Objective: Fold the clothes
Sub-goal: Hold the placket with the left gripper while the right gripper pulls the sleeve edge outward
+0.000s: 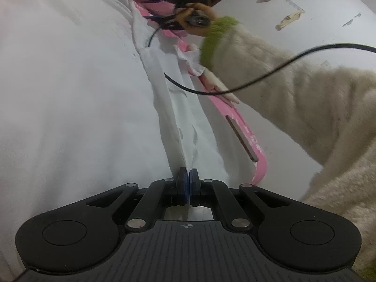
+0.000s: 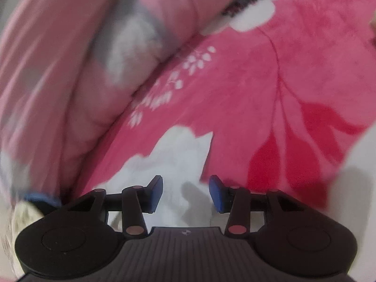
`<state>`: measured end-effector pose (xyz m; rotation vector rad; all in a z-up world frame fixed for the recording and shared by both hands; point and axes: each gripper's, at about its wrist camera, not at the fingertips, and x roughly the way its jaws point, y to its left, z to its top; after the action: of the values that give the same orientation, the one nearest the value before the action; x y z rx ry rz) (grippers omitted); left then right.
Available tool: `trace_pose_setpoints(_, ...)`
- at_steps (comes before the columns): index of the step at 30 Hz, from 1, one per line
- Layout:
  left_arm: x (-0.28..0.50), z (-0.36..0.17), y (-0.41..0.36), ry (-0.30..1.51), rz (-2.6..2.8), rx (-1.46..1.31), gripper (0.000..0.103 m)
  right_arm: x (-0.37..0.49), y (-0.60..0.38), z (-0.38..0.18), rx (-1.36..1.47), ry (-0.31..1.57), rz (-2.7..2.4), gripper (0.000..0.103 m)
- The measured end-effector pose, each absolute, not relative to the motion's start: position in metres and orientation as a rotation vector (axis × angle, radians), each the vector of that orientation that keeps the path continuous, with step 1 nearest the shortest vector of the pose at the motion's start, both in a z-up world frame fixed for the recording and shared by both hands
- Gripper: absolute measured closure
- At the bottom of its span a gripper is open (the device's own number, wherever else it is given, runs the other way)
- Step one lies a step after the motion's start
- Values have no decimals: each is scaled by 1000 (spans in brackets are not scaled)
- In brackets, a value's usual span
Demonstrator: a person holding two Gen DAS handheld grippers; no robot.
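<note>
A white garment lies spread over the left of the left wrist view, with a long folded edge running toward the camera. My left gripper is shut on that edge, and the cloth rises into its blue pads. Far along the same edge is my right gripper, blurred, held by a hand in a cream fuzzy sleeve with a green cuff. In the right wrist view my right gripper is open. A corner of the white garment lies below its jaws, and the pads are clear of it.
A pink-and-red floral blanket lies under the garment, and its pink edge shows beside the garment. A bunched pink quilt sits at the left, blurred. A black cable arcs across the sleeve. A pale surface with tape scraps is at the right.
</note>
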<state>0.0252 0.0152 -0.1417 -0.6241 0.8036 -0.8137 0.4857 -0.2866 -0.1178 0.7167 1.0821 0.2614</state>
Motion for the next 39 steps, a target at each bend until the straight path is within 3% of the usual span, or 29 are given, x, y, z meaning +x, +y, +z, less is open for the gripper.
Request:
trace_pose_setpoints(2,26,-143,16,793,-822,-624,103,494,-281,-131,762,1113,288,57)
trace_pose_setpoints(4,27,-143,16,782,-828,-622,103,495,-269,-134,727,1090,311,66)
trace_pose_setpoints(6,26,-143,16,772,-833,-621,103,493,-257,-132,671,1046,329,99)
trace_pose_setpoints(14,31,-146,16,744,-852,-657,103,447,-236,-64,545,767,472,103)
trace_pose_setpoints(19,37,-149,12,733,-854,-677,103,438,-202,-45,445,757,554,103)
trace_pose_setpoints(22,41,-150,8,727,-858,-678,103,443,-206,-52,461,772,492,99)
trace_pose_setpoints(23,42,-150,8,725,-861,-678,103,448,-213,-57,478,788,452,89)
trace_pose_setpoints(24,42,-150,8,723,-865,-678,103,454,-223,-65,511,811,393,70)
trace_pose_setpoints(26,43,-151,9,716,-874,-675,103,465,-249,-86,593,855,288,52)
trace_pose_setpoints(31,45,-153,8,699,-889,-658,103,483,-296,-144,813,995,149,52)
trace_pose_setpoints(33,46,-153,7,697,-891,-651,103,487,-301,-152,858,981,181,44)
trace_pose_setpoints(35,47,-152,6,698,-889,-647,103,490,-299,-153,865,965,216,44)
trace_pose_setpoints(37,48,-153,10,700,-887,-645,103,494,-291,-153,814,958,216,56)
trace_pose_setpoints(39,47,-153,11,700,-884,-645,103,495,-287,-152,778,959,201,102)
